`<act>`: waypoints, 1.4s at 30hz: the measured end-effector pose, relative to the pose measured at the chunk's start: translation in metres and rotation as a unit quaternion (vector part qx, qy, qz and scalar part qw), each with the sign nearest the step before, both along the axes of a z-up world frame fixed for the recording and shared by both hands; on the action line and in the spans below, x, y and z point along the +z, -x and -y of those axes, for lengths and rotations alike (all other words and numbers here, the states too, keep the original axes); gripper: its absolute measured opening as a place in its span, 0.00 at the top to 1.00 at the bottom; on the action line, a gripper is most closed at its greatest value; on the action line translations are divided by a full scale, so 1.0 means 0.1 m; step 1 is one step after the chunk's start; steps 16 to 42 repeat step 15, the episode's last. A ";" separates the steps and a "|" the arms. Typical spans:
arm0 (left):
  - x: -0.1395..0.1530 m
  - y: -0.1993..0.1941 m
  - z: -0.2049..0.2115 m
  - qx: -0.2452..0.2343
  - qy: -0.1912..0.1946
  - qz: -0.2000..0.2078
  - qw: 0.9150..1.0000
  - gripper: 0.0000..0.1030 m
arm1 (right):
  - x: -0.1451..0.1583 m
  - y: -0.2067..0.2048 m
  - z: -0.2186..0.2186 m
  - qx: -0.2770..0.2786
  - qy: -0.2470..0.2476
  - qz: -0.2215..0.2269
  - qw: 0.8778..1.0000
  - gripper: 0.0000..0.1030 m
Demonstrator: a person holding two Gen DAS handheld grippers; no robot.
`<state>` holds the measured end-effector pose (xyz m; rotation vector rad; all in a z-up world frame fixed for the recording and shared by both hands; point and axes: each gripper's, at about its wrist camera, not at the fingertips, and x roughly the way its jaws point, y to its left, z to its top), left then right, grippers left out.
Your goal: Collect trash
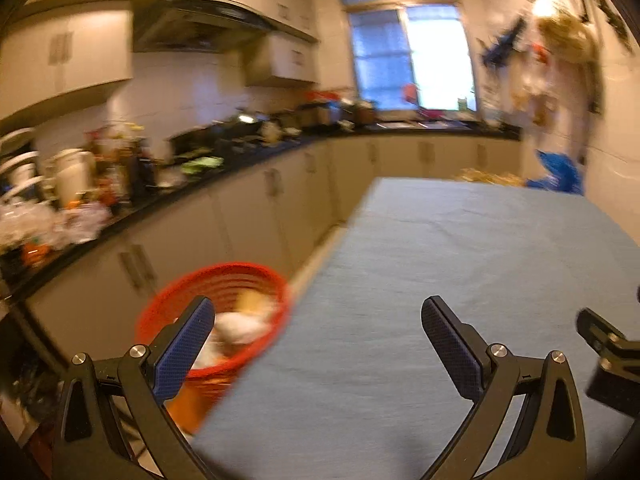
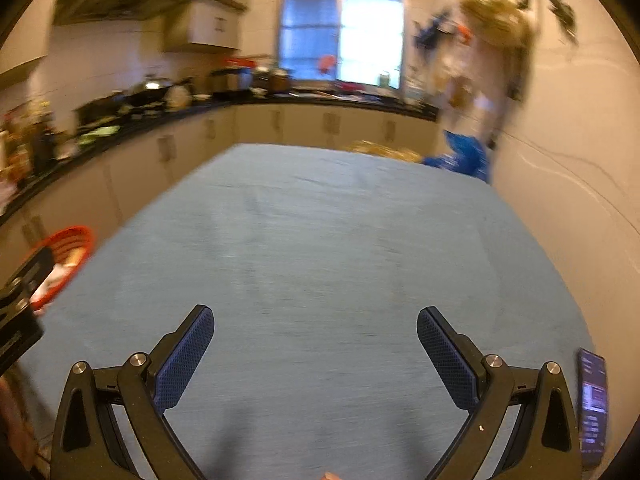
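Note:
A red waste basket (image 1: pixel 218 320) stands on the floor left of the blue-covered table (image 1: pixel 460 280), with white and yellowish trash (image 1: pixel 240 326) inside. It also shows at the left edge of the right wrist view (image 2: pixel 64 256). My left gripper (image 1: pixel 316 334) is open and empty, over the table's left edge, its left finger over the basket. My right gripper (image 2: pixel 316 344) is open and empty above the blue table (image 2: pixel 320 240). Part of the right gripper (image 1: pixel 612 356) shows at the right of the left wrist view. Both views are motion blurred.
A phone (image 2: pixel 594 404) lies at the table's right front edge. A blue plastic bag (image 2: pixel 460 158) and yellowish stuff (image 2: pixel 384 150) sit at the table's far end. A cluttered black counter (image 1: pixel 160 184) runs along the left. A wall is close on the right.

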<state>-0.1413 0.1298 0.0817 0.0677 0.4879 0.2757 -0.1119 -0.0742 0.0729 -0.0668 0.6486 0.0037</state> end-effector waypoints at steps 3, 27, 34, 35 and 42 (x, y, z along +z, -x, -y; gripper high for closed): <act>-0.09 -0.30 0.30 -0.056 0.026 -0.050 0.997 0.00 | -0.06 -0.17 0.39 -0.058 -0.004 -0.023 0.998 0.00; -0.65 -1.24 1.18 -0.161 0.064 -0.213 0.962 0.00 | -0.39 -0.62 1.04 -0.138 -0.007 -0.114 0.984 0.00; -0.65 -1.24 1.18 -0.161 0.064 -0.213 0.962 0.00 | -0.39 -0.62 1.04 -0.138 -0.007 -0.114 0.984 0.00; -0.65 -1.24 1.18 -0.161 0.064 -0.213 0.962 0.00 | -0.39 -0.62 1.04 -0.138 -0.007 -0.114 0.984 0.00; -0.65 -1.24 1.18 -0.161 0.064 -0.213 0.962 0.00 | -0.39 -0.62 1.04 -0.138 -0.007 -0.114 0.984 0.00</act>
